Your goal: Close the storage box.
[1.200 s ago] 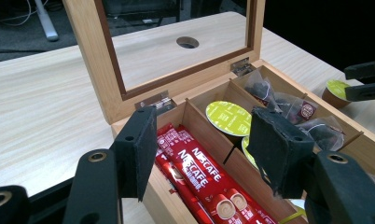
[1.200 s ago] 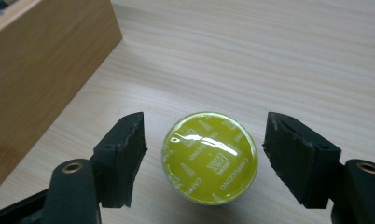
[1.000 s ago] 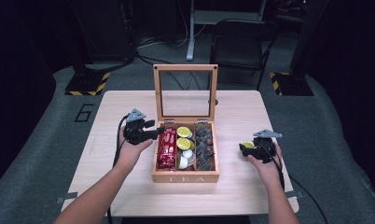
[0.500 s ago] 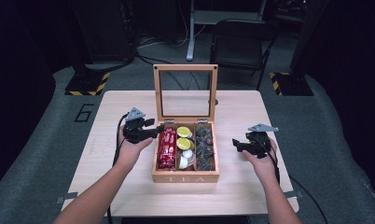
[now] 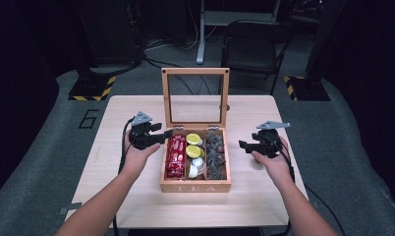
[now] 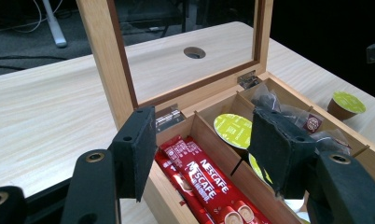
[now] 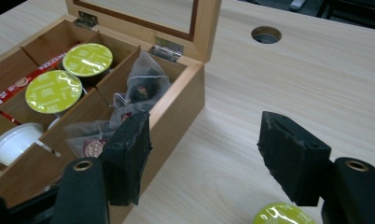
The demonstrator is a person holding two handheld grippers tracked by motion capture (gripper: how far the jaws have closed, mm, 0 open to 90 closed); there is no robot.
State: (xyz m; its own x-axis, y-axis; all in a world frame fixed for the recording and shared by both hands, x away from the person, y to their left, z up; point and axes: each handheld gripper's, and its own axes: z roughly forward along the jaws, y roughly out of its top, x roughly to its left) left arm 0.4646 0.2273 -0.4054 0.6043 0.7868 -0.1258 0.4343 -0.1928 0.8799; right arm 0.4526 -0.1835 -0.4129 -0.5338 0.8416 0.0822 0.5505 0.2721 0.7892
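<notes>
An open wooden tea box (image 5: 195, 186) sits mid-table. The left gripper (image 5: 158, 138) hovers at its left edge, the right gripper (image 5: 244, 145) beside its right; both jaws spread, empty.

Pale matt wooden table (image 5: 136, 196), varnished wooden box (image 5: 195, 187), glossy red foil sachets (image 6: 199, 179), shiny green capsule lids (image 7: 52, 91)

Spread fingers (image 6: 279, 149) frame red Nescafé sticks (image 6: 199, 179).

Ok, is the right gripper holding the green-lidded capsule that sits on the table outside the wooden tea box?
No: the right gripper has its jaws wide apart with bare table between them, and the green-lidded capsule sits on the light wooden table, untouched, beside the wooden tea box.
</notes>
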